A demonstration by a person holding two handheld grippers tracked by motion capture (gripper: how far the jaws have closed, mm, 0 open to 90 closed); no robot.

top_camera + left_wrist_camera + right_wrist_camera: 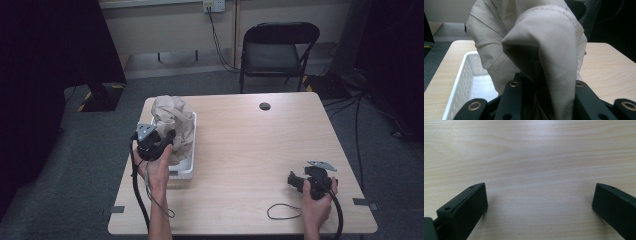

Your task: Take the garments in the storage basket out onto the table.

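A crumpled beige cloth (173, 123) rises out of a white perforated basket (187, 167) at the table's left side. My left gripper (165, 141) is shut on the cloth, whose folds (541, 50) bulge up between the two black jaws in the left gripper view. The basket's wall (461, 82) shows below and to the left of the cloth there. My right gripper (296, 180) rests low over the table near the front right corner, open, with bare wood (539, 170) between its jaws.
A thin black loop of cord (283, 211) lies on the table near the right hand. The wooden table (260, 145) has a dark round hole (264, 106) at the back. A black folding chair (278, 50) stands behind the table.
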